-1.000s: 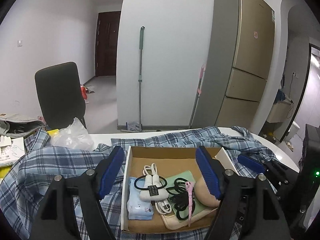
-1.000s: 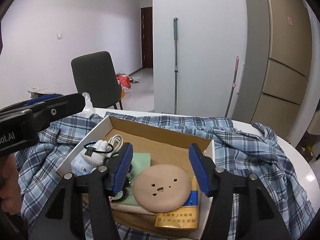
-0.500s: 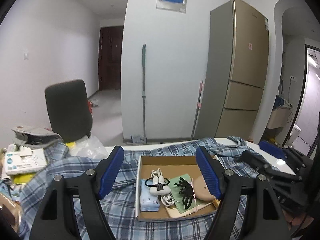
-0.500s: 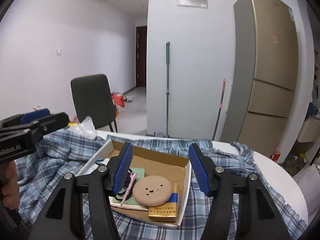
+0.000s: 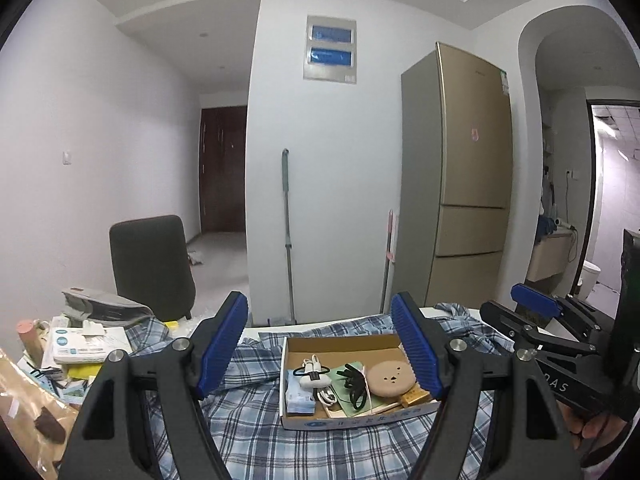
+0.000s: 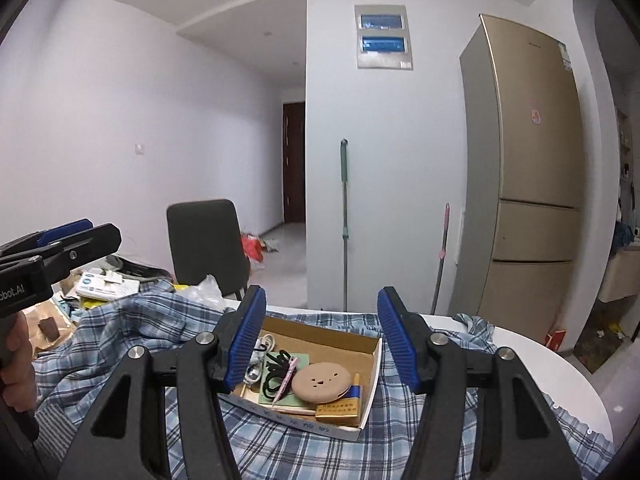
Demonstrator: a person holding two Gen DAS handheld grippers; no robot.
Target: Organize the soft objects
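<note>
A white round table (image 6: 560,376) carries a rumpled blue-and-white plaid shirt (image 5: 256,432) spread over most of its top, and a shallow cardboard box (image 5: 340,343) sits on the cloth near the table's far edge. In the box lie a tan round disc (image 6: 321,382) with small cut-out holes, a gold-and-blue packet (image 6: 338,407) with print too small to read, black hair ties (image 5: 356,380), a white coiled cable (image 5: 314,374) and a pale blue tissue pack (image 5: 298,396). Papers and boxes (image 5: 80,344) crowd the table's left edge. Behind stand a dark chair (image 5: 150,264), a green-handled mop (image 5: 286,236) against the white wall and a gold refrigerator (image 5: 468,176). The left gripper (image 5: 320,346) and the right gripper (image 6: 322,338) both hover above the shirt with jaws spread wide, holding nothing (the left one's body reads "bot.AI" in the right wrist view).
</note>
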